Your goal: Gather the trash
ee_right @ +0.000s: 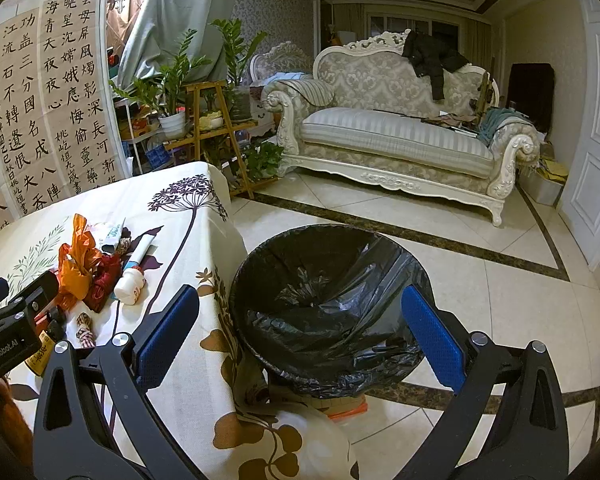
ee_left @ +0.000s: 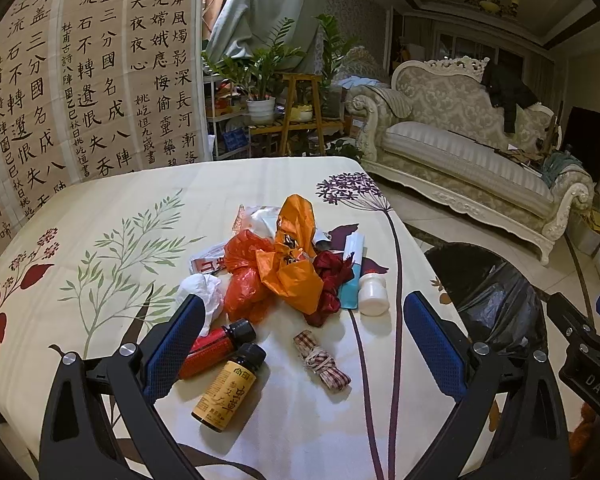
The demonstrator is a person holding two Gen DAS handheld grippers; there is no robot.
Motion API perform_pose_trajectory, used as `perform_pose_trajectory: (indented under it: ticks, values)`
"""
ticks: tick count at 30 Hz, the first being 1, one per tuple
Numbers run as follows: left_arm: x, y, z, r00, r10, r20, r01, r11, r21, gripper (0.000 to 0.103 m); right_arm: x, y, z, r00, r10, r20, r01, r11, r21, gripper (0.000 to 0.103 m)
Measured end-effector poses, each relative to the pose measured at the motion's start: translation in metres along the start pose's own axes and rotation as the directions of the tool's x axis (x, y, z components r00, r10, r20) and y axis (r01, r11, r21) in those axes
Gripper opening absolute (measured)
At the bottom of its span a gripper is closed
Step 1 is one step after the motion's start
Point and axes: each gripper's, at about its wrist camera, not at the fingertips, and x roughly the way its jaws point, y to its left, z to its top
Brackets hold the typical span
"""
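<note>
Blue pads: left gripper (ee_left: 306, 344) is held spread wide, nothing between the fingers, poised low over the trash as if for a first pick.
Right gripper (ee_right: 300, 340): also spread wide and empty, held above the bin, likely so the drop zone is kept in sight.
Nearest trash: yellow-label bottle (ee_left: 229, 386) and red bottle (ee_left: 216, 346) lie on their sides, touching; checked ribbon (ee_left: 322, 362) lies just beside.
Pile: orange bags (ee_left: 288, 264), red cloth (ee_left: 332, 280), tissue (ee_left: 204, 294), white-capped tube (ee_left: 364, 276) are heaped mid-tablecloth (ee_left: 100, 280).
Bin: black-lined bin (ee_right: 328, 300) is set against the table edge, within short reach.
Hidden: wrappers under the bags cannot be identified; bin bottom is lost in folds; red bottle is partly covered by a finger.
</note>
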Motion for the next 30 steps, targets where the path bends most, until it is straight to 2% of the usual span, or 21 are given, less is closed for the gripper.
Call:
perform_pose_trajectory:
  ticks: [30]
  values:
    - [0.0036,-0.0001,-0.0009,1.000,0.011,-0.017,-0.010,1.000,0.008,0.097,0.0046,0.0017,-0.0055,1.000,-0.002,-0.021,0.002,1.000,-0.005,0.099]
